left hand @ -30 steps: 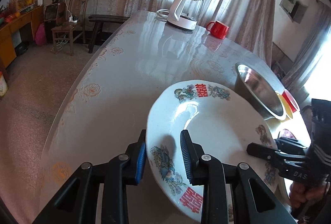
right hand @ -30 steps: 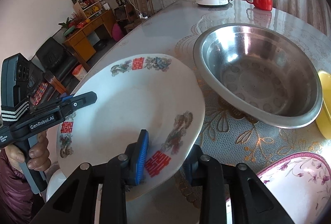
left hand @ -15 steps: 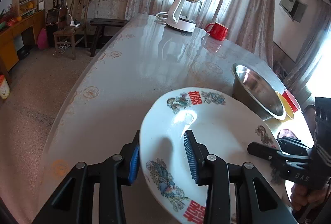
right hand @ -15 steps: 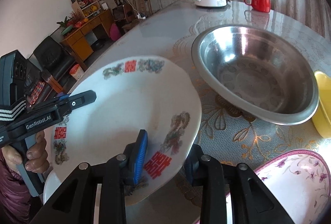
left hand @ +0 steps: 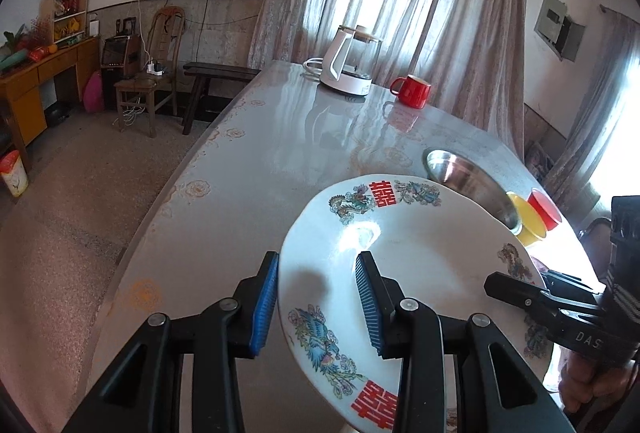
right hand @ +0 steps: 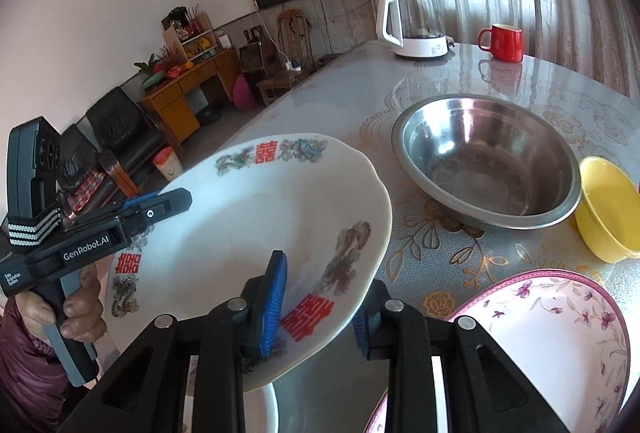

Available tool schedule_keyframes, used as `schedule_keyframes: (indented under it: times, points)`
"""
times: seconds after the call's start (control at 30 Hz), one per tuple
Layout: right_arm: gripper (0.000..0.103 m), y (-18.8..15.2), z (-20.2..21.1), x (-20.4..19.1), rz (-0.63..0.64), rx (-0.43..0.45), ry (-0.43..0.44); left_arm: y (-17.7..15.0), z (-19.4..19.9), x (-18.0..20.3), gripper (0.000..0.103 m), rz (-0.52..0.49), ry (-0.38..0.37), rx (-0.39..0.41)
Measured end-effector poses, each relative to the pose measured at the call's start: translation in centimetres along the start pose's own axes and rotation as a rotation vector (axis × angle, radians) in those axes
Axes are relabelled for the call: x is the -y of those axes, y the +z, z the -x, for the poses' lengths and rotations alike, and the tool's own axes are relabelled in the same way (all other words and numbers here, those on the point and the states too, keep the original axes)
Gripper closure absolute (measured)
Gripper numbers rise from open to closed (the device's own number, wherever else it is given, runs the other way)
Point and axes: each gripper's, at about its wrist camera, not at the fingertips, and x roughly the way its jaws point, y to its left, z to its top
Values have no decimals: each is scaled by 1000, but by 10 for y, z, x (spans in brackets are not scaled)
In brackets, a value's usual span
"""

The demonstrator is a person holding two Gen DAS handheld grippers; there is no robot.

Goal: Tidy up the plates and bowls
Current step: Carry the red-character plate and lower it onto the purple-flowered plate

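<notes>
A white plate (left hand: 416, 273) with red double-happiness characters and dragon prints is held tilted above the table; it also shows in the right wrist view (right hand: 256, 233). My left gripper (left hand: 316, 301) is shut on the plate's left rim. My right gripper (right hand: 320, 297) is shut on its opposite rim. A steel bowl (right hand: 488, 165), a yellow bowl (right hand: 608, 209) and a pink floral plate (right hand: 556, 345) sit on the table to the right. Another white dish edge (right hand: 268, 409) lies under the held plate.
A white kettle (left hand: 348, 61) and a red mug (left hand: 412, 91) stand at the table's far end. A small red bowl (left hand: 544, 207) sits beside the yellow bowl (left hand: 526, 219). The table's left edge (left hand: 172, 185) drops to the floor.
Both grippers have lifted the plate higher and drawn it back from the steel bowl; the grips are unchanged.
</notes>
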Motion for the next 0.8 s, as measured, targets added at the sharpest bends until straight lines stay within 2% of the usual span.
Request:
schedule_keyframes:
  times: [0.2,0.47,0.8]
  points:
    - [77,-7,30,7,-23,54,4,-9,16,33,64,-54,-14,41]
    - [77,-29,54,42,-129,68,-47,-20,-4,76,64,-70,-70,-36]
    - [77,-60,90,83,-219,98,-107,-27,2,135,64,-144,-169,-58]
